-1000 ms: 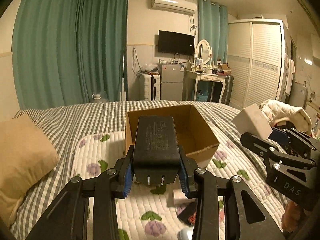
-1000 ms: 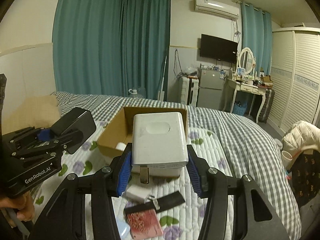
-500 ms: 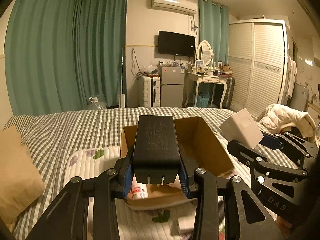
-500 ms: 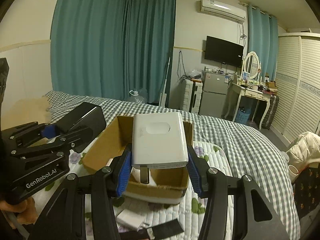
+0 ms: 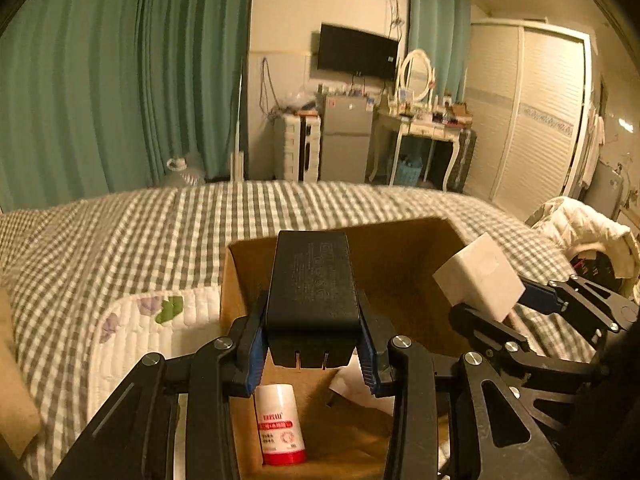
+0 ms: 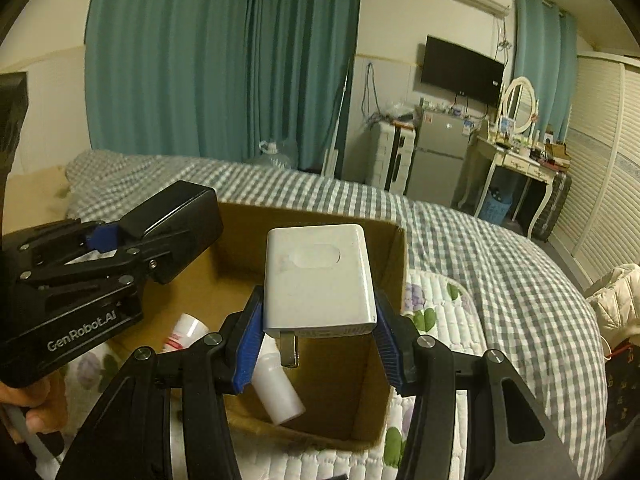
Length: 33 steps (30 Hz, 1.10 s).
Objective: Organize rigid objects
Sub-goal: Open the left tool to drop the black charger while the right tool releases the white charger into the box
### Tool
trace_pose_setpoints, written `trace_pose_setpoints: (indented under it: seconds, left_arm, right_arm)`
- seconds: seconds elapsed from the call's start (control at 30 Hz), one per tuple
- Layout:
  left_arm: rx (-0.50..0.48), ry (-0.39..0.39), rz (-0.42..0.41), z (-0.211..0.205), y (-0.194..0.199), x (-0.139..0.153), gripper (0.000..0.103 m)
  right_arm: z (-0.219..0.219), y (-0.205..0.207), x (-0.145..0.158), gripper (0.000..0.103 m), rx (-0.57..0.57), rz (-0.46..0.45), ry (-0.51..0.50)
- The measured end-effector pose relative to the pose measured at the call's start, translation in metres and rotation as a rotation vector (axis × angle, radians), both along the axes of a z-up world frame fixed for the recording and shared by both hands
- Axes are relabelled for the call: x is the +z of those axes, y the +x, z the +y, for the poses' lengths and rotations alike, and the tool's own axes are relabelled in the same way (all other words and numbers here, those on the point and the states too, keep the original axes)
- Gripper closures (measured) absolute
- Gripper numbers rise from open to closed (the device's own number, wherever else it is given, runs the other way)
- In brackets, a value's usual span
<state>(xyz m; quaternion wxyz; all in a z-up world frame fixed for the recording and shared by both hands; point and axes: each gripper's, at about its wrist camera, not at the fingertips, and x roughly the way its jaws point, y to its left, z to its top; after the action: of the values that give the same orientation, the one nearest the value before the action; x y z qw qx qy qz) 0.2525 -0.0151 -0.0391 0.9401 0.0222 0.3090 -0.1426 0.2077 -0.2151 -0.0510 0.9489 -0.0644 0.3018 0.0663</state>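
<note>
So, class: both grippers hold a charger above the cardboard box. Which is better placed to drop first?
Probably right: the right gripper holds the white charger over the cardboard box's open middle; the left gripper's black charger hangs near its edge.

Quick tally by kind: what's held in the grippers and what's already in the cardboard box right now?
Power adapters, held over the cardboard box: 2, the black adapter in the left gripper and the white adapter in the right gripper.
White bottles in the box: 2, the red-labelled bottle and the plain white bottle.
Total: 4
</note>
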Motion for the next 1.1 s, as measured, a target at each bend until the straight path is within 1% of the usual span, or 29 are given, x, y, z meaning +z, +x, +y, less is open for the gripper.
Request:
trace_pose_setpoints:
  seconds: [0.07,0.2,0.27,0.4,0.53,0.57,0.63,0.67,0.7,0.77,0.8,0.83,0.87,0.9,0.97,1.0,1.1]
  left_arm:
    - [0.000,0.023,0.022,-0.002,0.010,-0.008,0.065]
    - [-0.001,0.048,0.074,-0.004,0.028,-0.027,0.065]
    - [0.000,0.053,0.103,-0.005,0.035,-0.033,0.065]
    - [0.010,0.057,0.121,-0.002,0.041,-0.038,0.064]
    - [0.022,0.058,0.132,0.000,0.045,-0.039,0.064]
    - [0.024,0.061,0.127,-0.001,0.044,-0.039,0.063]
    - [0.023,0.068,0.109,-0.004,0.043,-0.035,0.060]
    - [0.039,0.077,0.089,-0.004,0.041,-0.032,0.057]
    - [0.046,0.076,0.077,-0.003,0.040,-0.028,0.055]
    - [0.056,0.056,0.061,0.000,0.035,-0.020,0.044]
    - [0.061,0.048,0.055,0.002,0.033,-0.016,0.040]
    - [0.069,0.044,0.043,0.004,0.030,-0.012,0.033]
    - [0.076,0.045,0.029,0.006,0.026,-0.007,0.027]
    - [0.082,0.047,0.018,0.007,0.024,-0.004,0.023]
    - [0.097,0.048,-0.019,0.011,0.015,0.006,0.009]
    - [0.099,0.043,-0.036,0.014,0.010,0.009,0.008]
    - [0.113,0.031,-0.059,0.022,0.000,0.019,0.004]
  right_arm:
    - [-0.001,0.017,-0.012,0.053,0.001,0.042,-0.017]
    - [0.001,0.029,-0.023,0.053,0.003,0.076,-0.047]
    - [0.005,0.040,-0.033,0.053,-0.005,0.116,-0.073]
    - [0.013,0.050,-0.043,0.053,-0.016,0.142,-0.104]
    - [0.015,0.051,-0.043,0.053,-0.016,0.142,-0.098]
    - [0.015,0.050,-0.042,0.052,-0.020,0.127,-0.096]
    - [0.014,0.046,-0.036,0.039,-0.034,0.093,-0.104]
    - [0.013,0.045,-0.032,0.030,-0.038,0.079,-0.103]
    - [0.012,0.043,-0.028,0.027,-0.043,0.062,-0.101]
    - [0.010,0.038,-0.019,0.027,-0.049,0.037,-0.089]
    - [0.008,0.035,-0.015,0.027,-0.052,0.031,-0.082]
    - [0.006,0.032,-0.012,0.027,-0.057,0.024,-0.078]
    - [0.004,0.030,-0.007,0.027,-0.065,0.015,-0.072]
    - [0.002,0.027,-0.005,0.027,-0.070,0.010,-0.067]
    - [-0.003,0.019,0.001,0.025,-0.084,-0.003,-0.047]
    - [-0.005,0.016,0.004,0.021,-0.090,-0.011,-0.040]
    - [-0.007,0.003,0.014,0.014,-0.106,-0.039,-0.032]
